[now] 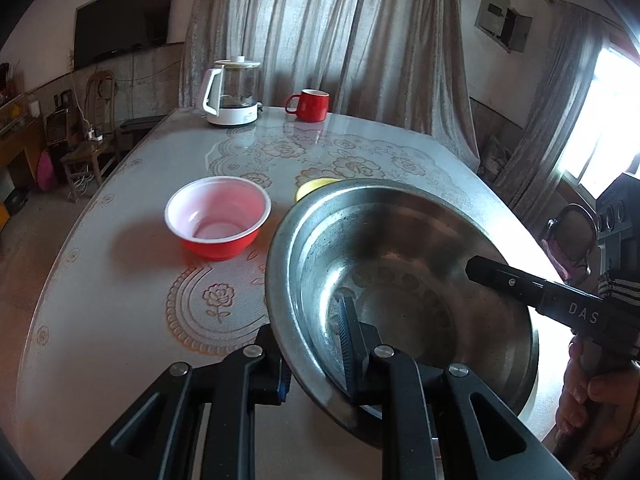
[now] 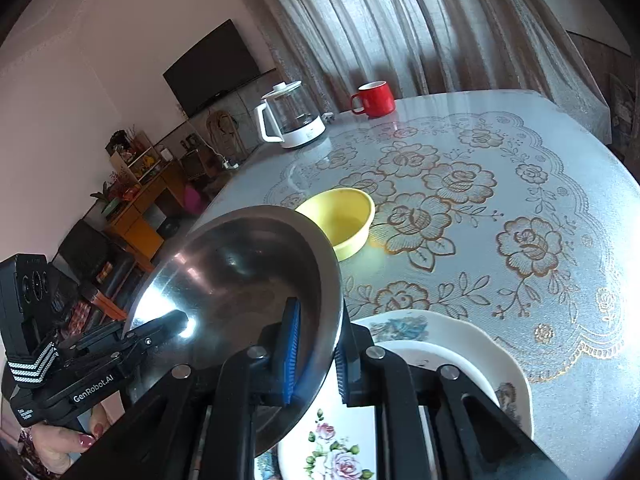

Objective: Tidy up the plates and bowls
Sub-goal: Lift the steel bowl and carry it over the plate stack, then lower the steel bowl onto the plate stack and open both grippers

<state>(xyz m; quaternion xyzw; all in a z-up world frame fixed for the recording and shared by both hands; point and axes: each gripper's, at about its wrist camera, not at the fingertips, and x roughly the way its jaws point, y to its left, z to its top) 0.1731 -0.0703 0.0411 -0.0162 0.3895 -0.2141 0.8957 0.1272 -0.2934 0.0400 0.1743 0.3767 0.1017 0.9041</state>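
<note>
A: Gripping the steel bowl [image 1: 400, 280] from both sides, was that how the two grippers stood?

B: Yes. The left gripper [image 1: 316, 344] was clamped on the near rim, one finger inside the bowl and the other outside, jaws drawn nearly together with only the thin metal wall between the pads. The right gripper [image 2: 316, 356] did the same on the opposite edge: its blue-ribbed pads [image 2: 290, 344] pinched the rim from inside and out.

A: And where was the bowl itself?

B: Held tilted above the table [image 2: 520, 160], which wore a clear cover over a lace rose pattern. In the right wrist view its lower edge hung over a stack of white floral plates [image 2: 460, 344] at the near side of the table; whether it touched them I couldn't tell.

A: What else sat on the table?

B: A red bowl [image 1: 218, 216] with a white inside stood to the left of the steel one, clear of it. A yellow bowl [image 2: 340, 216] sat just behind the steel bowl's far rim. Farther back were a glass kettle [image 1: 232, 92] on a white base and a red mug [image 1: 310, 105], close together near the curtain [image 1: 340, 32].

A: Any sign of the person?

B: A hand [image 2: 66, 442] wrapped round the left gripper's handle.
</note>
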